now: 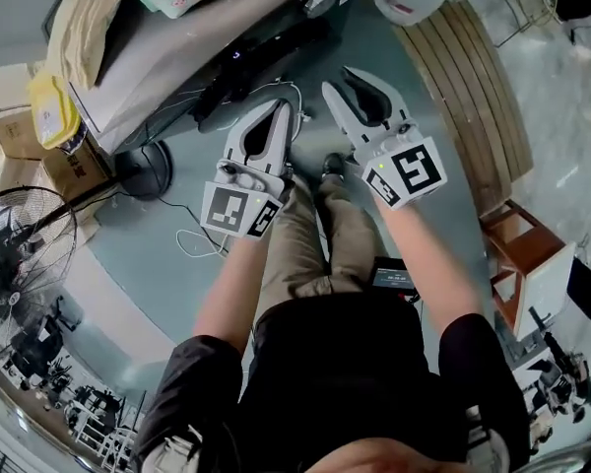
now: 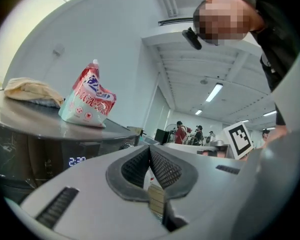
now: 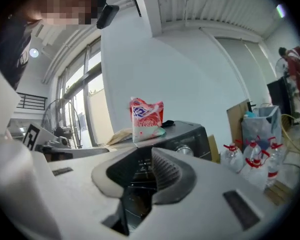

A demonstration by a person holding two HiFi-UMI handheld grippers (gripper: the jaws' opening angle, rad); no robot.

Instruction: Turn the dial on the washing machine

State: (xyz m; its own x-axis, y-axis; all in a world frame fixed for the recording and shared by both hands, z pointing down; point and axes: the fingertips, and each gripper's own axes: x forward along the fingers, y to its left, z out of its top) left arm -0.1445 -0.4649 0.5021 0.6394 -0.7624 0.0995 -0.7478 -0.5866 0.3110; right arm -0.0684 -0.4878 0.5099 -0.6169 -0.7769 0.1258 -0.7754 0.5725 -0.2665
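1. Dark grey washing machine (image 1: 276, 42) stands ahead of the person. Its black control panel faces both hand-held grippers.
2. Round silver dial (image 3: 185, 150) sits on that control panel, close to the panel's right-hand end as the right gripper view shows it. In the head view the dial (image 1: 318, 1) is at the far end of the black strip. Nothing touches it.
3. A lit digital display (image 2: 77, 160) is on the same panel, further toward its left end.
4. Left hand-held gripper (image 1: 282, 108): its ribbed pads meet at the tips (image 2: 149, 148), jaws together, nothing between them. It is held level in front of the machine and apart from it.
5. Right hand-held gripper (image 1: 337, 79): jaws stand a narrow gap apart (image 3: 145, 149), and only the dark panel shows through the gap. It grips nothing. It sits beside the left one and clear of the dial.
6. On the machine's top, a red-and-white plastic pouch (image 3: 147, 119) stands upright near the front edge. A crumpled beige cloth (image 2: 30, 91) lies behind it toward the left edge.
7. Clear plastic water bottles with red caps (image 3: 247, 159) stand on the floor to the right of the machine.
8. A black standing fan (image 1: 25, 244) is on the floor at the left.
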